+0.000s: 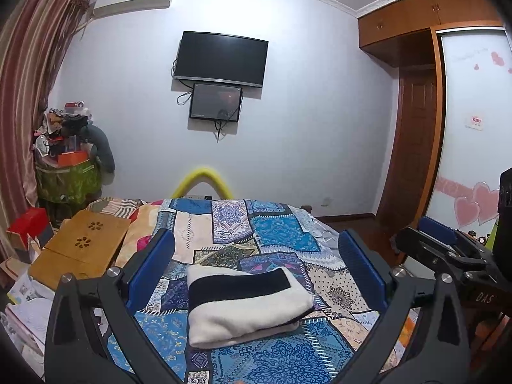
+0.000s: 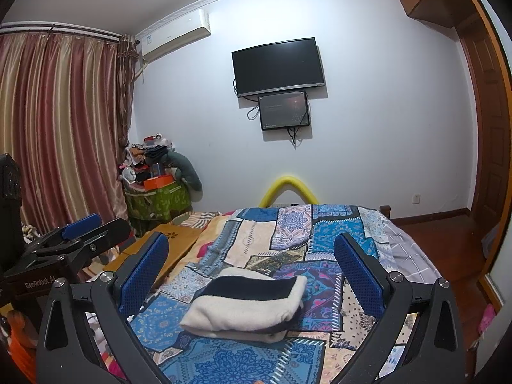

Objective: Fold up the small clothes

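A small white garment with a wide black band (image 1: 243,307) lies folded into a thick rectangle on the patchwork bedspread (image 1: 281,233). My left gripper (image 1: 256,249) hovers over it, open, its blue pads wide apart and holding nothing. In the right wrist view the same folded garment (image 2: 246,307) lies between and below the blue pads of my right gripper (image 2: 251,256), which is also open and holds nothing. Each gripper shows at the edge of the other's view: the right gripper (image 1: 448,249) at right, the left gripper (image 2: 80,233) at left.
A wooden lap desk (image 1: 80,249) lies on the bed's left side, with papers and a red box (image 1: 28,227) beyond it. A cluttered green bin (image 2: 156,201) stands by the curtain (image 2: 60,128). A wardrobe (image 1: 412,96) and wooden floor (image 2: 448,243) are at right.
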